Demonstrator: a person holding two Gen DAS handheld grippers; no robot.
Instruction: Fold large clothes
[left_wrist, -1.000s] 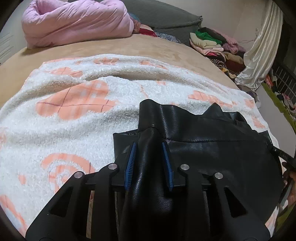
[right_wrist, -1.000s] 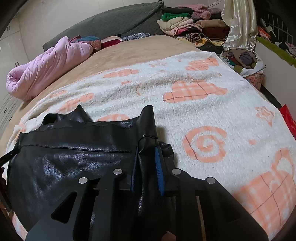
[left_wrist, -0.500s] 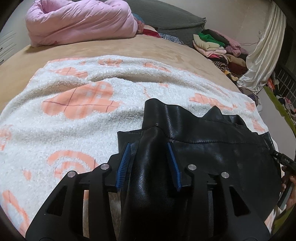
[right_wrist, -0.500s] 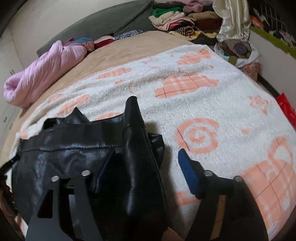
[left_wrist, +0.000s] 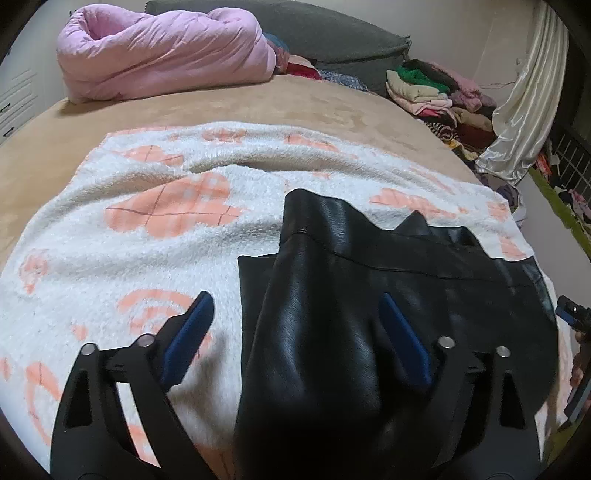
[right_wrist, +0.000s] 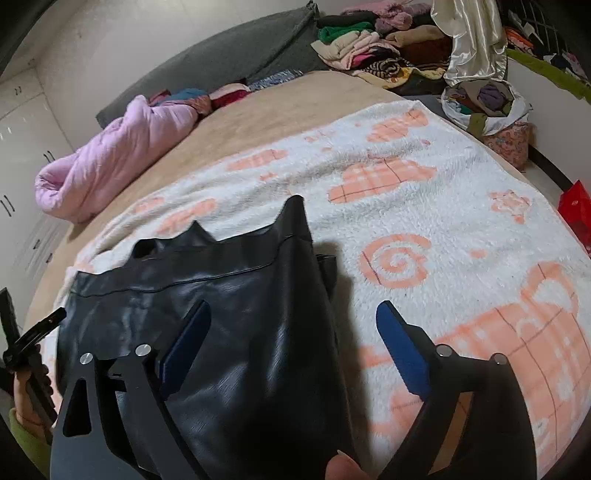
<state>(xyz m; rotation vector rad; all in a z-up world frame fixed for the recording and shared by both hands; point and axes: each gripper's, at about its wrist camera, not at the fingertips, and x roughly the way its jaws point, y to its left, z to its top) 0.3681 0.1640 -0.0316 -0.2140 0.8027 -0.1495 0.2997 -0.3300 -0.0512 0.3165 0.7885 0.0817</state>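
Observation:
A black leather garment (left_wrist: 369, 288) lies folded on a white fleece blanket with orange hearts (left_wrist: 147, 229) on the bed. My left gripper (left_wrist: 295, 310) is open, its blue pads either side of the garment's left fold, not pinching it. The right gripper's tip (left_wrist: 569, 314) shows at the far right edge. In the right wrist view the same garment (right_wrist: 207, 302) lies at lower left. My right gripper (right_wrist: 291, 314) is open wide, one pad over the leather, the other over the blanket (right_wrist: 443, 221). The left gripper's handle (right_wrist: 29, 347) shows at the left edge.
A rolled pink duvet (left_wrist: 162, 48) lies at the bed's far end against a grey headboard cushion (left_wrist: 332, 33). Piles of clothes (left_wrist: 436, 92) and a cream curtain (left_wrist: 524, 103) stand beyond the bed's right side. A bag of clothes (right_wrist: 484, 99) sits on the floor.
Both grippers have opened and let go of the leather garment, the right one first. The garment now rests on the blanket between the spread fingers.

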